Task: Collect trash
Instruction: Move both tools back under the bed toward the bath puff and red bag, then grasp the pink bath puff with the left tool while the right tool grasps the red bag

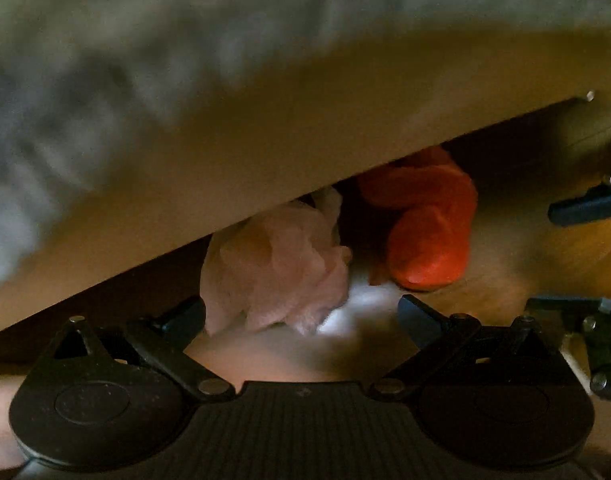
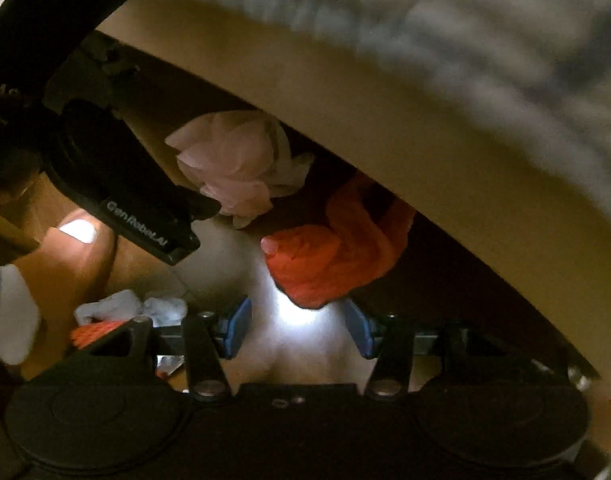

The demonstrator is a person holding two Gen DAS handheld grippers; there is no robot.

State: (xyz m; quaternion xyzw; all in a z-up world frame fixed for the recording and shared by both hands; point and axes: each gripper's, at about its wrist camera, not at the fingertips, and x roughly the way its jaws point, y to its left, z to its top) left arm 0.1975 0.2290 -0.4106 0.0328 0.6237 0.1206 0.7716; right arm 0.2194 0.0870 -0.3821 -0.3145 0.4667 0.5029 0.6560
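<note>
Down at floor level, both grippers are pointed at the dark gap under what looks like a bed, with a tan side panel [image 1: 225,152] and blurry grey bedding [image 1: 105,60] hanging over it. 2 pieces of trash sit right at the edge of that gap: a crumpled pale pink tissue [image 1: 277,264] and an orange-red wad [image 1: 425,224] just beside it, both partly tucked under the panel.

From the left wrist view, the left gripper [image 1: 301,320] has its jaws spread wide, nothing pinched. The pink tissue sits right at the left fingertip, looks like touching or nearly so, hard to tell with the blur. The right gripper's fingers poke in at the right edge of that view.

Right wrist view: the right gripper [image 2: 297,330] is also wide open, blue pads [image 2: 237,330] apart, and the orange wad [image 2: 333,260] sits just ahead of them, not between them. Bright glare on the wooden floor [image 2: 225,256] right there. Some white and orange scraps [image 2: 125,312] lie off to the left.
</note>
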